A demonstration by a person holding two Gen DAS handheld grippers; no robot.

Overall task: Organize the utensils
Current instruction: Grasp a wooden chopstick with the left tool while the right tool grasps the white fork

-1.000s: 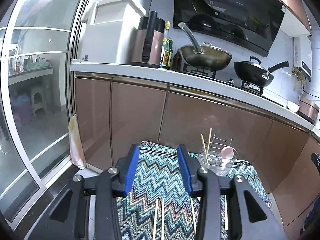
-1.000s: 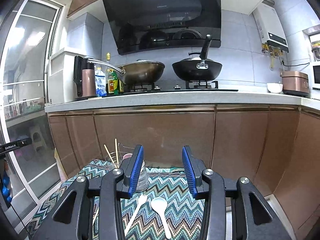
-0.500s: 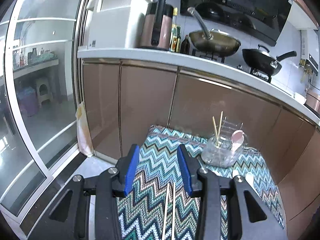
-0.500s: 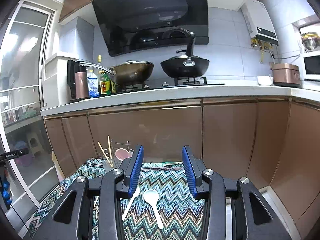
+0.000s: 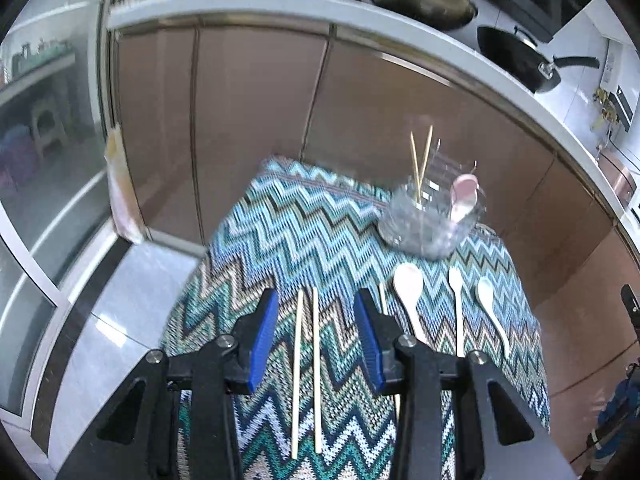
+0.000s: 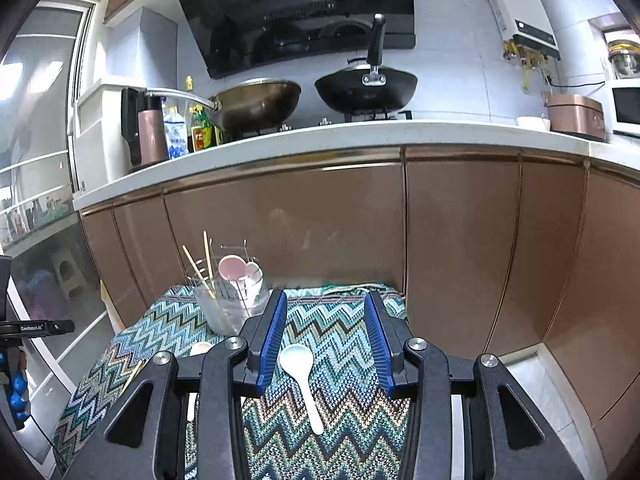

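A pair of wooden chopsticks [image 5: 306,372] lies on the zigzag cloth [image 5: 312,236], between the fingers of my open, empty left gripper [image 5: 315,334] hovering above. To their right lie a wooden spoon [image 5: 409,292], a fork [image 5: 457,304] and a white spoon [image 5: 491,312]. The clear utensil holder [image 5: 430,222] at the back holds two chopsticks and a pink spoon. My right gripper [image 6: 325,338] is open and empty above the white spoon [image 6: 301,380]; the holder [image 6: 230,300] stands to its left.
Brown cabinet doors [image 6: 400,220] close off the back, under a white counter [image 6: 320,136] with pans, bottles and a kettle. A glass sliding door [image 5: 48,160] stands to the left. Grey floor [image 5: 132,300] lies beside the cloth's left edge.
My left gripper has tilted down and forward, bringing the chopsticks between its fingers. My right gripper has moved forward over the white spoon. Both stay open.
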